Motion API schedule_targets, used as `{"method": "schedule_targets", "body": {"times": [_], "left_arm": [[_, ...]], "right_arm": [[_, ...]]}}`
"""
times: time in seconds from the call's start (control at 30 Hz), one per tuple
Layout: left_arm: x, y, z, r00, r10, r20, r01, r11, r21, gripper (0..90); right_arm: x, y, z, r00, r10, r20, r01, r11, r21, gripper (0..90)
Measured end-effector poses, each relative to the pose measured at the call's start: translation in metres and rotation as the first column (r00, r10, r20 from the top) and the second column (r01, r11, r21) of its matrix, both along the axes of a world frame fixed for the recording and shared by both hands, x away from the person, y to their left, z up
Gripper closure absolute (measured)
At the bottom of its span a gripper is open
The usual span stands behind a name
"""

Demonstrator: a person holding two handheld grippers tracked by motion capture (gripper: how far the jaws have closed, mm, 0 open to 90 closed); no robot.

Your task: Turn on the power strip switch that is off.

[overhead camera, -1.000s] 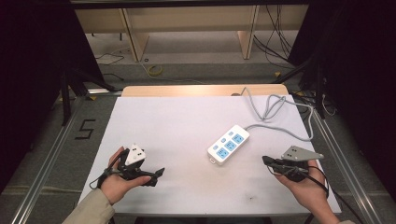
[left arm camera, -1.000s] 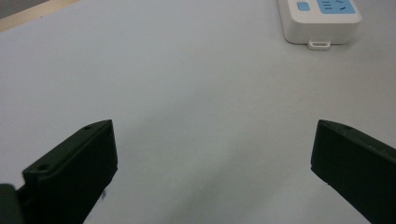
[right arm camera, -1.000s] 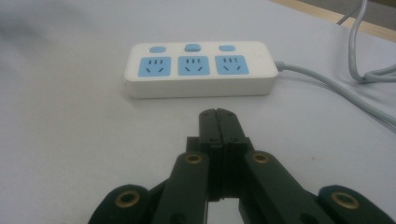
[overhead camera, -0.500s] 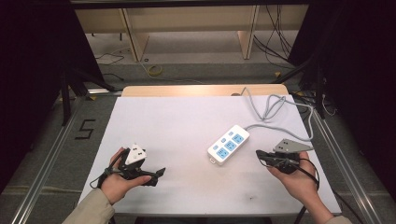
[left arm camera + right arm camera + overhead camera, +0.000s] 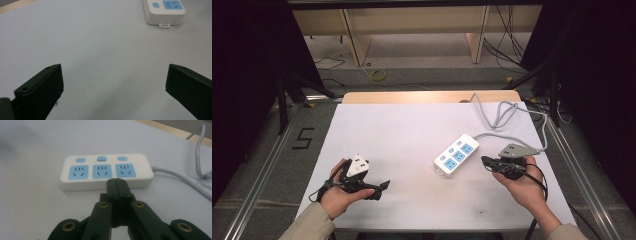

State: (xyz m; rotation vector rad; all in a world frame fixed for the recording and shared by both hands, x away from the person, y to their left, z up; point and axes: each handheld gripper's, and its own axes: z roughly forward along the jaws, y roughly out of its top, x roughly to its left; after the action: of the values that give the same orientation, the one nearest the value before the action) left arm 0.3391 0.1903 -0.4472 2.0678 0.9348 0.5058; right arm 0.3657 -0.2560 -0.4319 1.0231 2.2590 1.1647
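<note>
**Closed right jaws at the long side of the power strip**

While the left gripper (image 5: 379,187) rests low on the near left of the white table (image 5: 402,130), the right gripper (image 5: 486,161) sits just beside the power strip (image 5: 457,154). In the right gripper view its two black jaws are pressed flat together, nothing between them, tips pointing at the strip's near long side below the middle socket. Whether the tips touch the casing cannot be told; they overlap its lower edge in that view.

Power strip: white body, three blue sockets in a row, three small blue buttons above them. Lies flat, right of the table's centre, angled so one short end points toward the near left. Its grey cable (image 5: 507,112) leaves the far end and loops across the table's far right corner.

Left gripper: jaws stand wide apart in the left gripper view, bare table between them, holding nothing. One short end of the strip shows beyond them, well apart from them.

Each gripper is held in one of the person's hands, forearms entering from the near edge.
</note>
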Motion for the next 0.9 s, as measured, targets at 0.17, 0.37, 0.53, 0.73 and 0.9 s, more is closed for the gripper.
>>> {"method": "schedule_targets", "body": {"times": [0.17, 0.37, 0.53, 0.73, 0.9], "left_arm": [[0.000, -0.001, 0.000, 1.0000, -0.002, 0.002, 0.002, 1.0000, 0.000, 1.3], [0.000, -0.002, 0.000, 1.0000, -0.005, 0.003, 0.004, 1.0000, 0.001, 1.4], [0.000, -0.002, 0.000, 1.0000, -0.004, 0.004, 0.004, 1.0000, 0.003, 1.4], [0.000, -0.002, 0.000, 1.0000, -0.003, 0.005, 0.003, 1.0000, 0.003, 1.4], [0.000, -0.002, 0.000, 1.0000, -0.004, 0.006, 0.004, 1.0000, 0.004, 1.4]], "right_arm": [[0.005, 0.008, 0.002, 0.9999, 0.013, -0.003, -0.013, 1.000, -0.004, 90.0], [0.013, 0.016, 0.004, 0.9999, 0.014, -0.008, -0.014, 1.000, -0.004, 90.0], [0.019, 0.023, 0.004, 0.9997, 0.020, -0.012, -0.020, 1.000, -0.008, 90.0], [0.023, 0.029, 0.005, 0.9994, 0.031, -0.014, -0.031, 0.999, -0.017, 90.0], [0.027, 0.035, 0.006, 0.9991, 0.041, -0.014, -0.041, 0.999, -0.026, 90.0]]}}
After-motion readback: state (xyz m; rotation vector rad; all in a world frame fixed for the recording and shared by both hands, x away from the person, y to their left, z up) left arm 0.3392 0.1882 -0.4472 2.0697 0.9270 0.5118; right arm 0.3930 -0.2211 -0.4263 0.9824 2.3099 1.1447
